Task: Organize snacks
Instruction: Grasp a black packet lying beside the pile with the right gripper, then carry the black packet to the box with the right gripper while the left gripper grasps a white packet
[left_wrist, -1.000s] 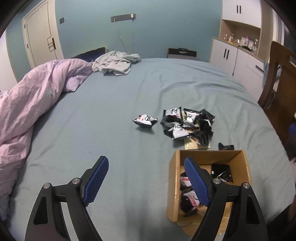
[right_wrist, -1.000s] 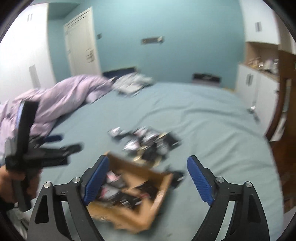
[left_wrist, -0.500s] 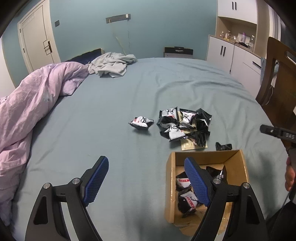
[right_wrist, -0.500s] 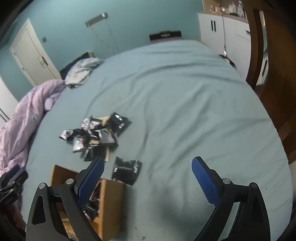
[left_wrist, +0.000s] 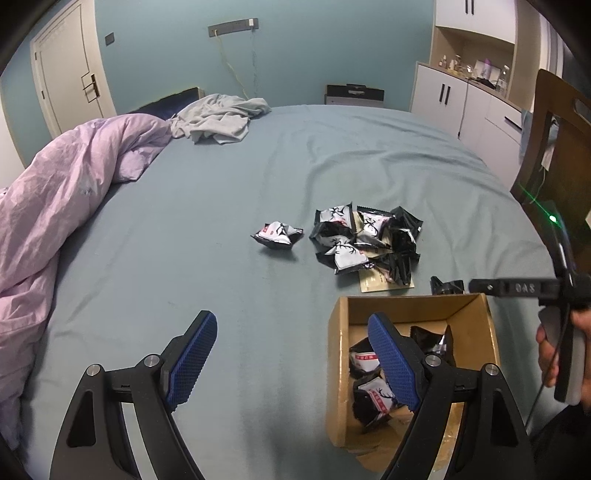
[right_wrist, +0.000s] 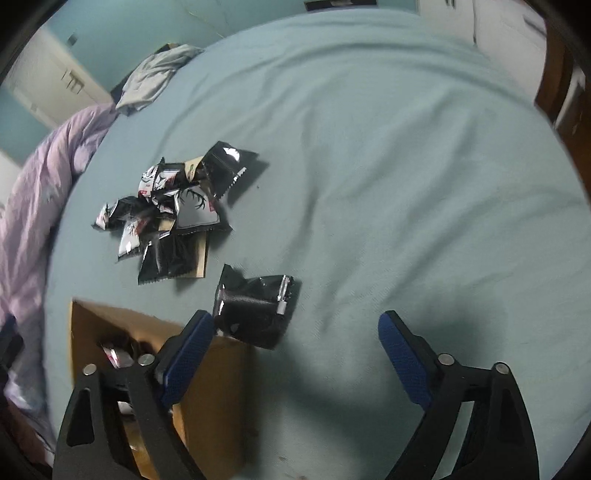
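A purple duvet (left_wrist: 55, 192) and grey garment (left_wrist: 218, 122) lie on the bed (left_wrist: 369, 162).

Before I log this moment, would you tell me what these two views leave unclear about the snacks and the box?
- Cardboard box contents, left wrist view: the left gripper finger covers part, so no count is possible.
- Same box, right wrist view: the right gripper hides most of the inside; the frame is blurred.
- Snack pile: overlapping packets, number unclear, print too small.
- Lone black packet: only a sliver shows behind the box rim in the left view.

I see open brown cardboard box (left_wrist: 338, 354) holding packets | black-and-white foil snack packets (left_wrist: 364, 240) heaped beyond it | one black packet (right_wrist: 255, 310) beside box
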